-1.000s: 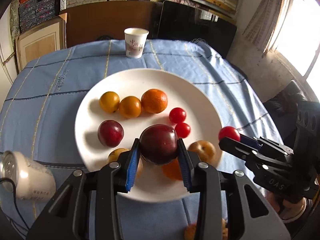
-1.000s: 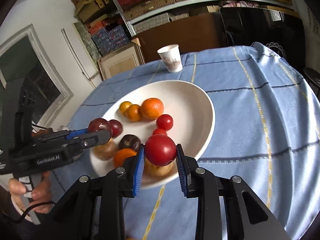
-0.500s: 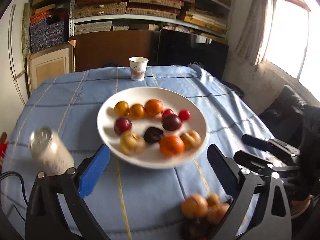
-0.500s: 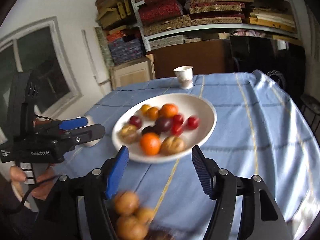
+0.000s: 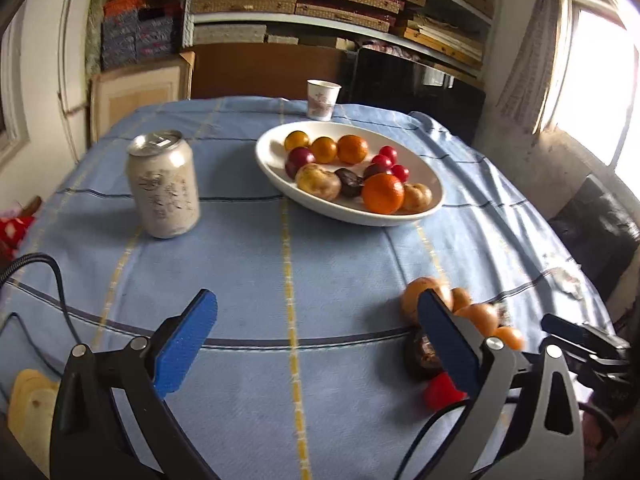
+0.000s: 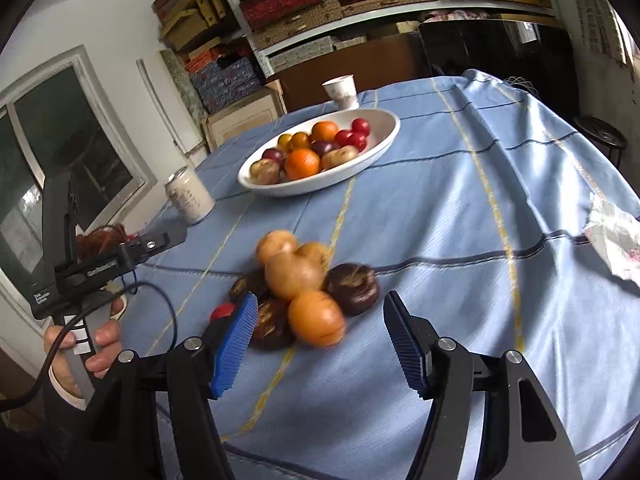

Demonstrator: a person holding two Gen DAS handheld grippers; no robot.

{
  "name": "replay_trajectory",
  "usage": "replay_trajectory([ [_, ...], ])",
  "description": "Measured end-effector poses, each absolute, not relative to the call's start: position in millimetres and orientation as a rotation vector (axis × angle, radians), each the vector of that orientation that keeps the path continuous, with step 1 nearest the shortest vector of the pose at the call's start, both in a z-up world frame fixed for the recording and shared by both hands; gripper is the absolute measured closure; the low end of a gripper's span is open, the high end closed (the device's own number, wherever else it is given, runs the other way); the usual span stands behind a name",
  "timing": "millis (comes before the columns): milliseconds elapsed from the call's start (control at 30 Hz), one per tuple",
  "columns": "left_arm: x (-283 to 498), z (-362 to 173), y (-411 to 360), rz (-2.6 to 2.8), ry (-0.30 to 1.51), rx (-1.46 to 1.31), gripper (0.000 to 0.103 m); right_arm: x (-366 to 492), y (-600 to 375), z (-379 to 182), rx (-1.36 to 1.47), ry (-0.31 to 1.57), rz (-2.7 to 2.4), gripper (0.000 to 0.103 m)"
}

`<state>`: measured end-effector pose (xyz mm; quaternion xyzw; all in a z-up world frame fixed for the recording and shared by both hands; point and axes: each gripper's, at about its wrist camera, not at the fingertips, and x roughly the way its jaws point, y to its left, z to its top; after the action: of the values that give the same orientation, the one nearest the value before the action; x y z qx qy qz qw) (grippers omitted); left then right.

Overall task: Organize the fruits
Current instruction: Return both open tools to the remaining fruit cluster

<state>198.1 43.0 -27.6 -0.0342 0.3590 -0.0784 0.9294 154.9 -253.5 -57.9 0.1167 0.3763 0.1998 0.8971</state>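
A white plate (image 5: 434, 204) (image 6: 384, 140) at the far middle of the blue tablecloth holds several oranges, plums and small red tomatoes. A loose pile of fruit (image 6: 308, 280) (image 5: 472, 316) lies near the front edge: tan, orange and dark pieces and one red tomato (image 5: 440, 390). My right gripper (image 6: 320, 340) is open and empty, just in front of the pile. My left gripper (image 5: 316, 340) is open and empty, low over bare cloth, with the pile behind its right finger. The left gripper also shows in the right wrist view (image 6: 160, 240).
A silver drink can (image 5: 164, 184) (image 6: 190, 196) stands left of the plate. A paper cup (image 5: 322, 100) (image 6: 342, 92) stands behind the plate. A crumpled wrapper (image 6: 612, 236) lies at the table's right edge. Shelves and a cabinet stand behind the table.
One second ago each gripper held a fruit over the plate, a plum in the left and a tomato in the right. Both let go, opened and pulled back to the near-side pile.
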Motion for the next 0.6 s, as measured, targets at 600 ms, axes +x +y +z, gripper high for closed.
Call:
replay_trajectory([
  [600,181,-23,53,-0.155,0.704,-0.083,0.005,170,-242,-83,0.321,0.92,0.381,0.056],
])
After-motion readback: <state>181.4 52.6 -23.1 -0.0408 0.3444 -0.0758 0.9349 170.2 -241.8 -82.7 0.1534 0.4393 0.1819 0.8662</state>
